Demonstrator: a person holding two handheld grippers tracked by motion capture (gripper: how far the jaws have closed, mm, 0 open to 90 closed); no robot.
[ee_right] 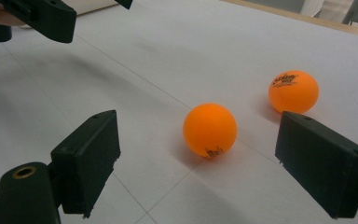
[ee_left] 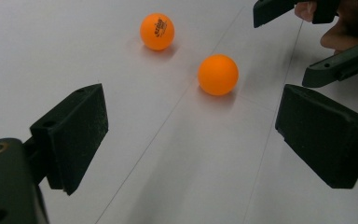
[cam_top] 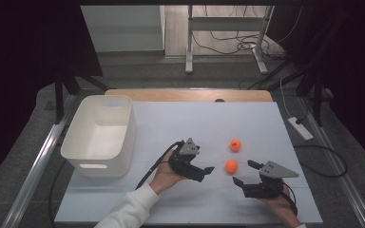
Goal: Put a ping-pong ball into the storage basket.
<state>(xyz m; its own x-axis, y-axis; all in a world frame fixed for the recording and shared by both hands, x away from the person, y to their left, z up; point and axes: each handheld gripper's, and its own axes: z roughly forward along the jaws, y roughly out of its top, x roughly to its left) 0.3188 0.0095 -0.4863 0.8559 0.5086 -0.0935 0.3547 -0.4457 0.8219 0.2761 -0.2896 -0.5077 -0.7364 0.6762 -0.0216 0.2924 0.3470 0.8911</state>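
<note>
Even overhead light brightens the white table point(cam_top: 180, 121), surroundings dark; soft short shadows, high view slightly blurred.

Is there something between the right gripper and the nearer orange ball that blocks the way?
Nothing visible does. The right gripper has its jaws open, and the nearer orange ball lies on bare white table just ahead. The other ball sits farther back, off to one side.

The high view looks down on the whole table point(cam_top: 266, 118) from above. Each gripper view sits low, looking along its own jaws; both share the two orange balls point(ee_left: 217, 74) ahead.
</note>
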